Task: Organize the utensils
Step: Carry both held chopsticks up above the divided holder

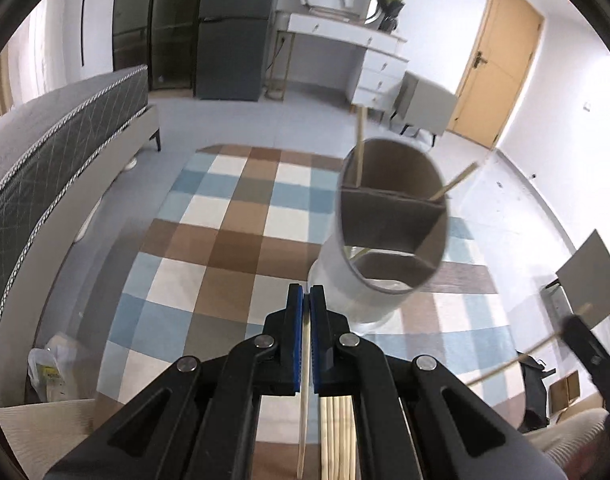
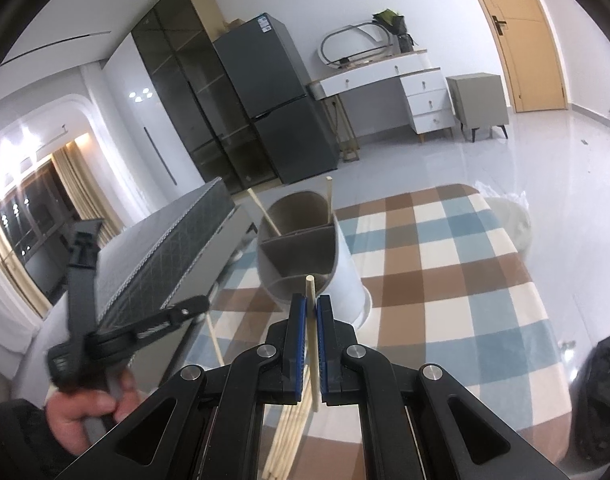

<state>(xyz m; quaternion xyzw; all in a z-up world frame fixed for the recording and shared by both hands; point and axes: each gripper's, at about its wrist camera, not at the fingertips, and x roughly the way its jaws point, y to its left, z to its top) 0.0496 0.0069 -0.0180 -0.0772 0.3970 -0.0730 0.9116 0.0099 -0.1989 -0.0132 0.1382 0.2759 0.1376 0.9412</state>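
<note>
A white round utensil holder (image 1: 357, 280) with brown dividers stands on a glass table, and two chopsticks (image 1: 359, 148) lean in its far compartment. My left gripper (image 1: 306, 292) sits just left of its base, shut on a single pale chopstick (image 1: 306, 360) that runs back between the pads. In the right wrist view the holder (image 2: 345, 272) is directly ahead. My right gripper (image 2: 309, 300) is shut on another chopstick (image 2: 311, 320) whose tip points up at the holder's near rim. A hand holds the left gripper (image 2: 199, 305) at the left.
A bundle of loose chopsticks (image 2: 289, 432) lies on the glass under the grippers. A checked rug (image 1: 233, 216) shows through the tabletop. A grey bed (image 1: 65, 152) is on the left, and a dark bag (image 2: 601, 392) sits at the right edge.
</note>
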